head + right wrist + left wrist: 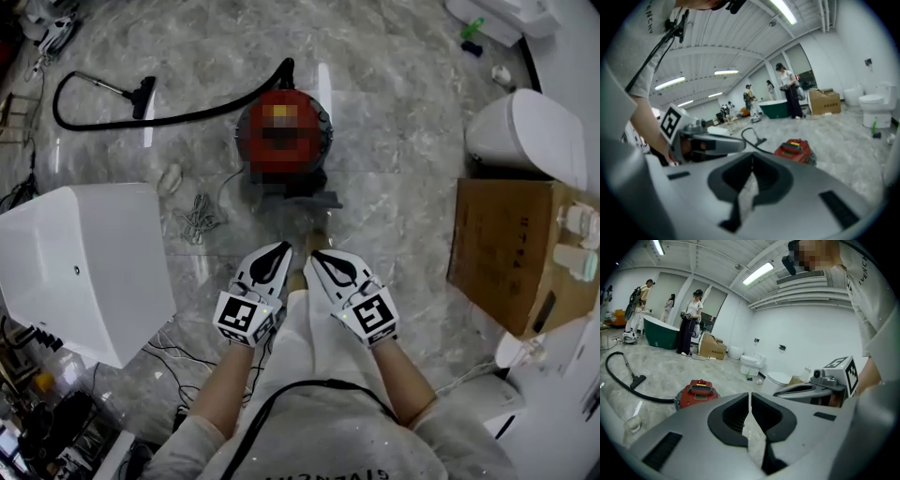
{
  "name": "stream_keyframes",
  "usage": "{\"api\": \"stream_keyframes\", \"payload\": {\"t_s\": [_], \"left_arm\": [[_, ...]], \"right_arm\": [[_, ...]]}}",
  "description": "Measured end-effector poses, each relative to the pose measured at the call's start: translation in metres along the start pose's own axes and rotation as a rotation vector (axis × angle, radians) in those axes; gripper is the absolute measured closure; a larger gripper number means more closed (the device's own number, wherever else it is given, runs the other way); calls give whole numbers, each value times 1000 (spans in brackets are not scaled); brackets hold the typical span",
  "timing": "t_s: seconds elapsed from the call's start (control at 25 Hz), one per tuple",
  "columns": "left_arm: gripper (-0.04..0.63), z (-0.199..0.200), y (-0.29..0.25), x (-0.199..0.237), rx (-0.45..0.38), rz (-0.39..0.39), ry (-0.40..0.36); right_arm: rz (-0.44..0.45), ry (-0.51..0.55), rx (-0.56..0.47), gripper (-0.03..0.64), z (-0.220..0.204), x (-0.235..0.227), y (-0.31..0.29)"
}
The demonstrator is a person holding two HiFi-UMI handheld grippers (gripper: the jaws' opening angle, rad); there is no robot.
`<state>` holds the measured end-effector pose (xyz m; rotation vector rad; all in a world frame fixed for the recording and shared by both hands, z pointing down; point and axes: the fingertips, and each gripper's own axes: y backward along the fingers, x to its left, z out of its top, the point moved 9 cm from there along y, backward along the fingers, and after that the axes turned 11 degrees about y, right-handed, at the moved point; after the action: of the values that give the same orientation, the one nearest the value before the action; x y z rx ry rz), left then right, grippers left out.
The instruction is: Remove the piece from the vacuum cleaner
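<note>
A red canister vacuum cleaner (281, 136) stands on the grey marble floor ahead of me, with its black hose (122, 117) curving off to the left and ending in a floor nozzle (143, 94). It also shows as the red vacuum cleaner (697, 392) in the left gripper view and the red vacuum cleaner (793, 150) in the right gripper view. My left gripper (282, 248) and right gripper (316, 255) hang side by side in front of my body, short of the vacuum. Both are shut and hold nothing.
A large white curved panel (89, 267) lies at the left. A tangled cord (195, 220) rests beside it. A white toilet (525, 131) and a cardboard box (506, 248) stand at the right. Several people stand far off by a green bathtub (661, 331).
</note>
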<state>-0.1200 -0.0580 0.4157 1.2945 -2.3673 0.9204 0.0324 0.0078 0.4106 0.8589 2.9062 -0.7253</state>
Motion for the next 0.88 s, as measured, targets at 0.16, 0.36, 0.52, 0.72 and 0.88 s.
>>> {"api": "stream_keyframes", "payload": {"t_s": [0.16, 0.36, 0.52, 0.72, 0.88], "left_arm": [[554, -17, -14, 9, 18, 26, 29], [554, -40, -29, 19, 29, 44, 22], [554, -57, -39, 32, 55, 76, 10], [554, -71, -54, 52, 52, 94, -30], [554, -78, -68, 64, 74, 63, -62]], "right_arm": [[-11, -36, 24, 603, -29, -11, -9], [20, -3, 55, 603, -54, -21, -21], [51, 53, 70, 603, -65, -29, -32], [49, 91, 86, 603, -80, -38, -50], [35, 124, 116, 603, -97, -40, -68]]}}
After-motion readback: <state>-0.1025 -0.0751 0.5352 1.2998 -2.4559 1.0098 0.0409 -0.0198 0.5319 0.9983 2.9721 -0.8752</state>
